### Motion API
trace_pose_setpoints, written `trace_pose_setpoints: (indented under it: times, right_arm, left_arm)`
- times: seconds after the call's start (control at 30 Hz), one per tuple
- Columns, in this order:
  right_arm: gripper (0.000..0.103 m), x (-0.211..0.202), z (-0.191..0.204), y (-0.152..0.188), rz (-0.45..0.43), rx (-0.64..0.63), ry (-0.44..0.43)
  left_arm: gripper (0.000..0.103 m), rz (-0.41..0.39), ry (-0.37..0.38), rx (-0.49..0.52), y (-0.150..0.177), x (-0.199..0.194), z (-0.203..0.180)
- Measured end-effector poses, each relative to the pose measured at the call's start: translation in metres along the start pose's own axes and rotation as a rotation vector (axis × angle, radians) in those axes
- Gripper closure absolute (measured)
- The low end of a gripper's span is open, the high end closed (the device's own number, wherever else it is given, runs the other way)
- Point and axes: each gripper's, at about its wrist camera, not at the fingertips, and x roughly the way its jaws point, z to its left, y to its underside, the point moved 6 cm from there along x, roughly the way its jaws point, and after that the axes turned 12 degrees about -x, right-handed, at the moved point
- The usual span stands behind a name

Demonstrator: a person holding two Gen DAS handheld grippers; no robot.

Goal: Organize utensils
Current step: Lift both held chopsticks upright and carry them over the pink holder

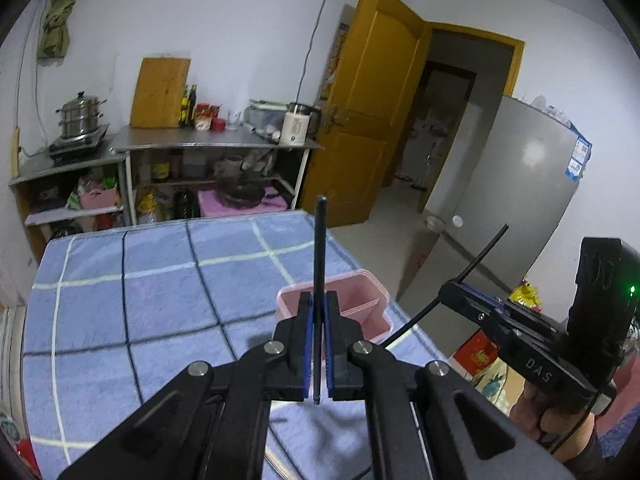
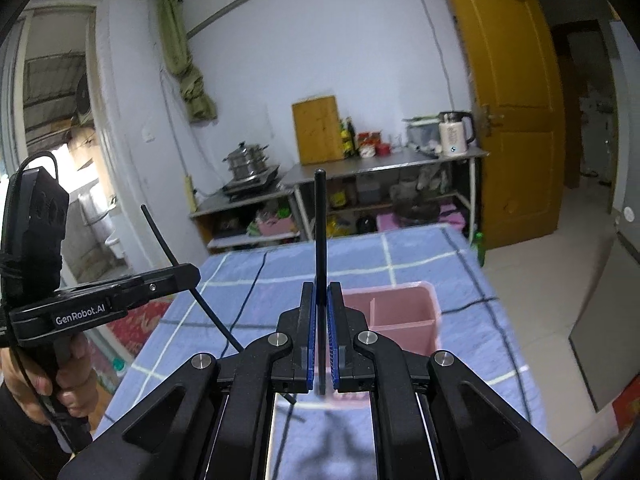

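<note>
Chopsticks, thin, stiff, light and probably slippery, were each clamped near one end, one (image 1: 320,264) in the left gripper (image 1: 319,312), one (image 2: 321,240) in the right gripper (image 2: 320,304), above the pink bin (image 2: 400,312).

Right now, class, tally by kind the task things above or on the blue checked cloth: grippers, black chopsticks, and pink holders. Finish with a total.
Grippers: 2, the left gripper and the right gripper, each shut on a stick.
Black chopsticks: 2, the left chopstick and the right chopstick.
Pink divided holder: 1, standing on the cloth.
Total: 5
</note>
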Motion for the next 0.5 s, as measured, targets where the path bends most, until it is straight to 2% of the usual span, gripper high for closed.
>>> trace_pose_setpoints:
  times: [0.23, 0.5]
  right_arm:
    - [0.098, 0.021, -0.021, -0.010, -0.003, 0.017, 0.024]
    - [0.098, 0.077, -0.030, 0.019, 0.108, 0.037, 0.000]
  left_arm:
    - [0.098, -0.013, 0.022, 0.005, -0.024, 0.029, -0.012]
    - [0.098, 0.068, -0.008, -0.020, -0.014, 0.084, 0.005]
